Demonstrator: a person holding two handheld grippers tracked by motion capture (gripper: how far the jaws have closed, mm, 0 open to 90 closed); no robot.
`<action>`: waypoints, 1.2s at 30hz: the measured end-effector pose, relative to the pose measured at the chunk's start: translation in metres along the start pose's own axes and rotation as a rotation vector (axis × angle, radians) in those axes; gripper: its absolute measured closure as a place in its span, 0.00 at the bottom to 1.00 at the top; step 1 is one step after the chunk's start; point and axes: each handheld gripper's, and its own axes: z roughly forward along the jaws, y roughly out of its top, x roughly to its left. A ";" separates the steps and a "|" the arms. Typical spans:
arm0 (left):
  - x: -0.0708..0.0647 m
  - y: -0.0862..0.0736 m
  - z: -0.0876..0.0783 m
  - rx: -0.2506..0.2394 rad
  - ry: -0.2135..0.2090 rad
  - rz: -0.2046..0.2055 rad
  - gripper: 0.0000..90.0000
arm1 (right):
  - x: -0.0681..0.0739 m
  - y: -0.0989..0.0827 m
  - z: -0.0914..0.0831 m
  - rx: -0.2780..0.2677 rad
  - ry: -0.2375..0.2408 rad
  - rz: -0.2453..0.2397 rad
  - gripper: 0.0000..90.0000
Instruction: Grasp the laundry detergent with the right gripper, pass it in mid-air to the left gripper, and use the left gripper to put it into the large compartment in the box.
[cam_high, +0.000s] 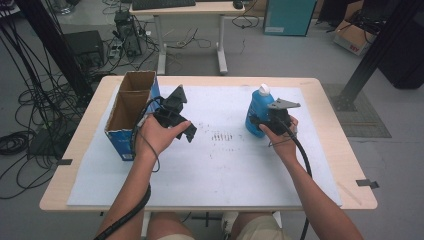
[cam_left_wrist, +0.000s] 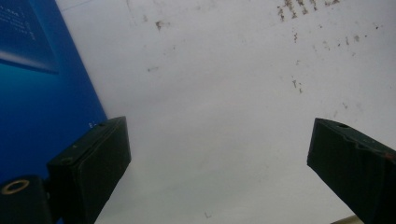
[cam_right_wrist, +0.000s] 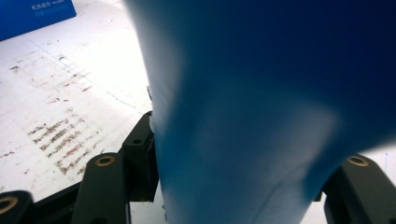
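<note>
A blue bottle (cam_high: 256, 114) with a white cap stands upright on the right half of the white mat (cam_high: 225, 165). My right gripper (cam_high: 265, 121) is shut on its lower body from the near side. In the right gripper view the bottle (cam_right_wrist: 261, 116) sits between the jaws, and both press against its sides. My left gripper (cam_high: 183, 128) hovers over the mat just right of an open cardboard box (cam_high: 127, 107) with blue sides. In the left gripper view its fingers (cam_left_wrist: 93, 163) stand wide open with bare mat between them, and the box wall (cam_left_wrist: 42, 93) is close on the left.
The box has a divider and two empty compartments, and it stands at the table's left edge. Dark scuff marks (cam_high: 220, 136) dot the middle of the mat. The wooden tabletop (cam_high: 345, 165) rims the mat. Behind are a desk (cam_high: 190, 10), floor cables (cam_high: 30, 115) and black frame posts (cam_high: 372, 50).
</note>
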 end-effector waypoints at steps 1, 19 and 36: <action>0.000 0.000 0.000 0.000 0.000 0.000 0.07 | 0.000 0.000 0.000 0.000 0.000 0.000 0.44; -0.002 0.001 -0.002 0.001 0.004 0.007 0.07 | 0.001 -0.001 0.000 -0.004 -0.005 0.014 0.45; -0.002 0.000 -0.006 -0.002 0.015 0.008 0.07 | 0.000 -0.001 0.001 -0.001 -0.003 0.008 0.45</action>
